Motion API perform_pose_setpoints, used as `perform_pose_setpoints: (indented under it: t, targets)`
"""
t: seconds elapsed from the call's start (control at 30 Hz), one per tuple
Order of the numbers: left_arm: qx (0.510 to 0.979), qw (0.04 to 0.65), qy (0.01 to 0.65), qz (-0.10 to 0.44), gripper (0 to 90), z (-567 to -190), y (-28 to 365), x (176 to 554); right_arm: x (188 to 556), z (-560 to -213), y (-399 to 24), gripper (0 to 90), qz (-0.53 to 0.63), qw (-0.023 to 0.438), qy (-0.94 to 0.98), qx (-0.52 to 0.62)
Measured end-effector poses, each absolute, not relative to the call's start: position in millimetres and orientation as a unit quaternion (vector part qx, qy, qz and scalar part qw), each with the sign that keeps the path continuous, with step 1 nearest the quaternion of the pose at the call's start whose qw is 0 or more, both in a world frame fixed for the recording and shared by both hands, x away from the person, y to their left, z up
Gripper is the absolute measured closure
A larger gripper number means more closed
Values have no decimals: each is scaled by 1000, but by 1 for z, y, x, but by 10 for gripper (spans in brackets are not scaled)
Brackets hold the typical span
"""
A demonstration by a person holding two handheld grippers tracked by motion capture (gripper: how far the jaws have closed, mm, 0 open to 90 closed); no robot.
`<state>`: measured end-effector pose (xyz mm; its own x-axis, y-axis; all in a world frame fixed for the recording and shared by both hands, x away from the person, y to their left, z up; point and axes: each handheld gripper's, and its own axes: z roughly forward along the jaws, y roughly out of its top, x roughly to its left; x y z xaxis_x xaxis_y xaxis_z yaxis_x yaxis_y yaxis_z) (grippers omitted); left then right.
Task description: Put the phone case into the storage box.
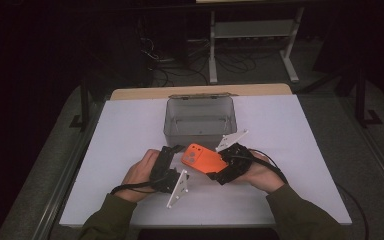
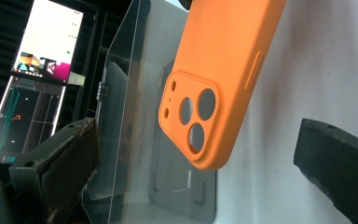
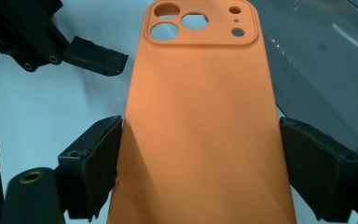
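Observation:
An orange phone case (image 1: 202, 159) with a camera cut-out is held just above the white table (image 1: 130, 130), in front of the clear box. My right gripper (image 1: 223, 169) is shut on it. In the right gripper view both black pads (image 3: 93, 163) press on the long sides of the case (image 3: 200, 107). My left gripper (image 1: 172, 152) stands open at the camera end of the case. In the left gripper view that end of the case (image 2: 205, 93) hangs between and beyond the wide-apart jaws without touching them. One finger of the left gripper (image 3: 95, 56) sits beside the case's upper left.
A clear plastic box (image 1: 200, 120) with its lid open stands behind the case at the table's middle, its wall (image 2: 121, 116) close to my left gripper. A lit monitor (image 2: 46, 42) lies beyond the table. Cables and a white stand (image 1: 252, 30) are on the floor at the back.

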<state>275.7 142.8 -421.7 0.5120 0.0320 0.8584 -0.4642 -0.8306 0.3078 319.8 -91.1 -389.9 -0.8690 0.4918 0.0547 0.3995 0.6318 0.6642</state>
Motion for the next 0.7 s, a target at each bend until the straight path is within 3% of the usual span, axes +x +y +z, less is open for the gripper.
perform_pose_setpoints:
  t: [0.7]
  targets:
    - [821,250,-140,494,1,-425,137,273,323,-386,-76,156,354,63,902,239]
